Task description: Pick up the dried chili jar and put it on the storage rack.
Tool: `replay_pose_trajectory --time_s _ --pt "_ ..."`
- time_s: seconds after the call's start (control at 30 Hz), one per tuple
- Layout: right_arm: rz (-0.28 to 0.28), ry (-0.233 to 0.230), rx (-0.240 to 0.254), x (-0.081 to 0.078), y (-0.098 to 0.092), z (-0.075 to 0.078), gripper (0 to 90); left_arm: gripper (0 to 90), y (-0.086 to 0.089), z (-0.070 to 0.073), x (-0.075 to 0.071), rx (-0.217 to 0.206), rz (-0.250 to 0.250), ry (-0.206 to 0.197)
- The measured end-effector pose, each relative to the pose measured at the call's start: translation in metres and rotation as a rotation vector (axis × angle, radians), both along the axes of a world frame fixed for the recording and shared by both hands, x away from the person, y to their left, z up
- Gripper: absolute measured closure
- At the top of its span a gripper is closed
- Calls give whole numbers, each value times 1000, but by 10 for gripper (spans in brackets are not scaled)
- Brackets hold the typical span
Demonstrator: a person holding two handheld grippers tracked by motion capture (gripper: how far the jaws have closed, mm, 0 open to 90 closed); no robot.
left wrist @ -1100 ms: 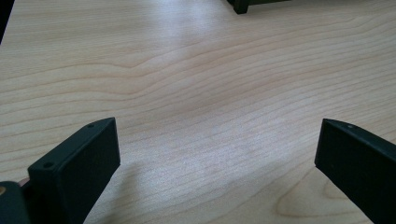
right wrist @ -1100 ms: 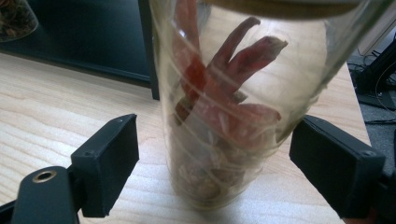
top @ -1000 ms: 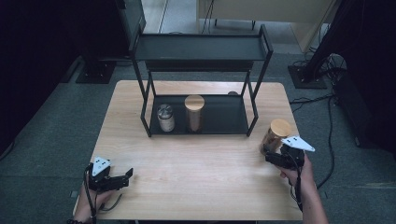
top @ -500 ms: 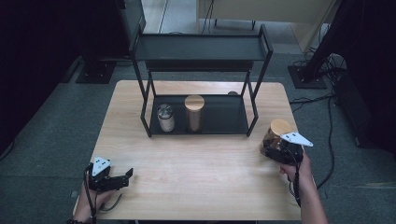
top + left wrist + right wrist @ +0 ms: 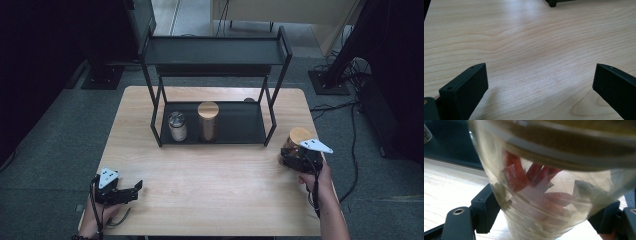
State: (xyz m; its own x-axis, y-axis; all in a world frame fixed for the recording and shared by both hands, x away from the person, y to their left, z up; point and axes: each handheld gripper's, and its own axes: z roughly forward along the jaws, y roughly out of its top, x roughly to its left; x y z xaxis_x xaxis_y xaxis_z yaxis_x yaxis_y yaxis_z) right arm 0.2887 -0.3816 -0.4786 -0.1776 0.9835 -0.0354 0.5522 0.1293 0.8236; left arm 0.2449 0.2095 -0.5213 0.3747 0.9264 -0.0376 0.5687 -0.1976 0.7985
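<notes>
A glass jar (image 5: 300,136) with a wooden lid stands near the table's right edge, beside the rack's right front leg. In the right gripper view the jar (image 5: 549,182) holds red dried chillies. My right gripper (image 5: 291,152) has just been closing, and its jaws now press on the jar's lower sides, so the right gripper (image 5: 544,213) is shut on it. Low over the table's near left corner, my left gripper (image 5: 136,189) points right. The left gripper (image 5: 540,82) stands open with only bare wood between its jaws.
A black two-tier rack (image 5: 235,122) stands at the back middle of the wooden table (image 5: 215,170). Its lower shelf carries a small metal-lidded jar (image 5: 177,126) and a taller wooden-lidded jar (image 5: 207,121). Its top shelf (image 5: 215,50) is bare. Cables lie on the floor at right.
The right gripper has edged in toward the jar and its jaws have closed onto it. The left gripper has stayed where it was.
</notes>
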Motion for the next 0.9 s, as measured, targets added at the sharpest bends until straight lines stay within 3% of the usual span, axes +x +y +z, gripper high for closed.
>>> replay_pose_trajectory --time_s 0.23,0.9 --pt "-2 6 23 3 0 1 241 4 0 0 0 -2 1 -2" --pt "27 15 29 3 13 2 246 4 1 0 0 -6 0 1"
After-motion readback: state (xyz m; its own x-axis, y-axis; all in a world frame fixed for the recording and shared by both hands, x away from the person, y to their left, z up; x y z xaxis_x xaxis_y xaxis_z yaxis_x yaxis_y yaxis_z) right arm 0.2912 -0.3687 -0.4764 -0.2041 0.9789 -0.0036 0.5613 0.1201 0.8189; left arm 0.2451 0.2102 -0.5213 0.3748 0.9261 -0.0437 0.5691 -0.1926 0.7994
